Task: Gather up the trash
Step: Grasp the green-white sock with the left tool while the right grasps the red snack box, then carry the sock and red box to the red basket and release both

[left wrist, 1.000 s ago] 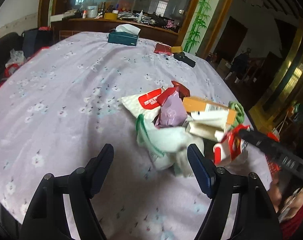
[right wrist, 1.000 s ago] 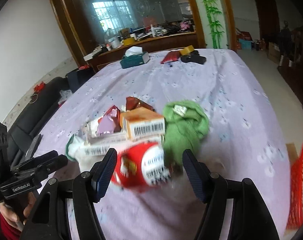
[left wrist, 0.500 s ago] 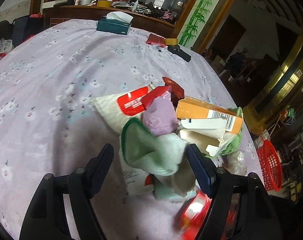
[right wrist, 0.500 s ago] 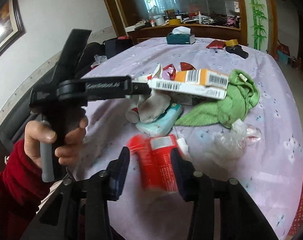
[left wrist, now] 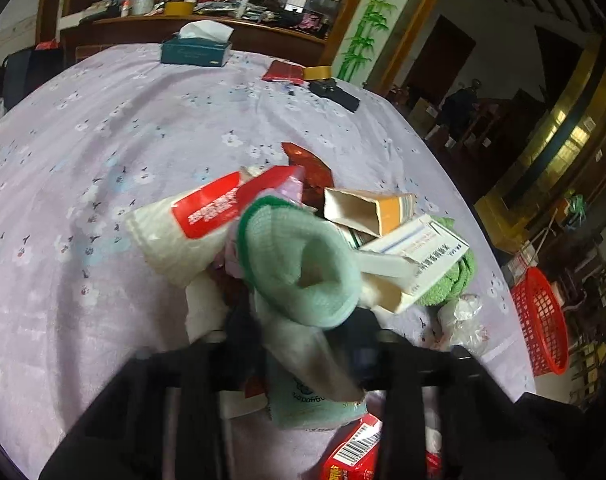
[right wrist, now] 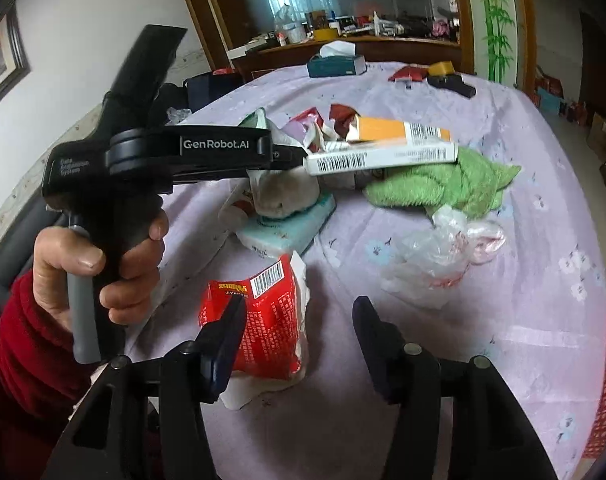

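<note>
Two grippers: left gripper (left wrist: 303, 344) closing, clenching a soft mint sock (left wrist: 303, 272), frame centre; right gripper (right wrist: 299, 344) opening, released, over a glossy red packet (right wrist: 269, 320).

The tabletop (right wrist: 503, 128) wears matt lilac floral cloth. At its twelve o'clock, a glossy wooden cabinet (right wrist: 383, 46). The green towel (right wrist: 455, 188) is rough terry; the red packet (right wrist: 271, 320) shiny plastic; cartons (right wrist: 383, 156) smooth card.

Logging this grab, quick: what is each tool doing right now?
Left tool: closing on the mint green sock.
Right tool: opening, holding nothing; red packet between its fingers.
</note>
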